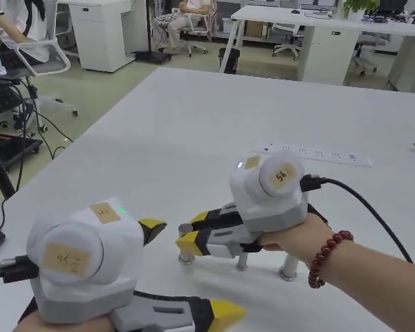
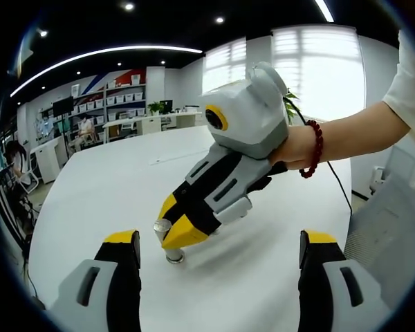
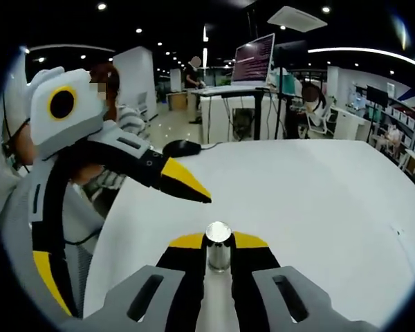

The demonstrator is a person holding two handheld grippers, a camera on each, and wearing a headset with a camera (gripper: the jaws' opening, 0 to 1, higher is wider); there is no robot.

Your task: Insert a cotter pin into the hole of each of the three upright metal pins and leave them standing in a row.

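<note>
Right gripper (image 1: 188, 235) has its yellow-tipped jaws clamped tight around the first pin (image 3: 218, 243). It's a shiny round metal cylinder with a flat polished top and a wider foot, standing upright on the smooth white table (image 1: 194, 124) near the edge closest to the person. The second pin (image 1: 242, 261) and third pin (image 1: 288, 267) stand in a row beside it, partly under the hand. Left gripper (image 2: 220, 238) hangs nearby, chunky grey jaws spread wide, holding nothing.

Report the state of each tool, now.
Left tool: open, holding nothing.
Right tool: closed on an upright metal pin.
</note>
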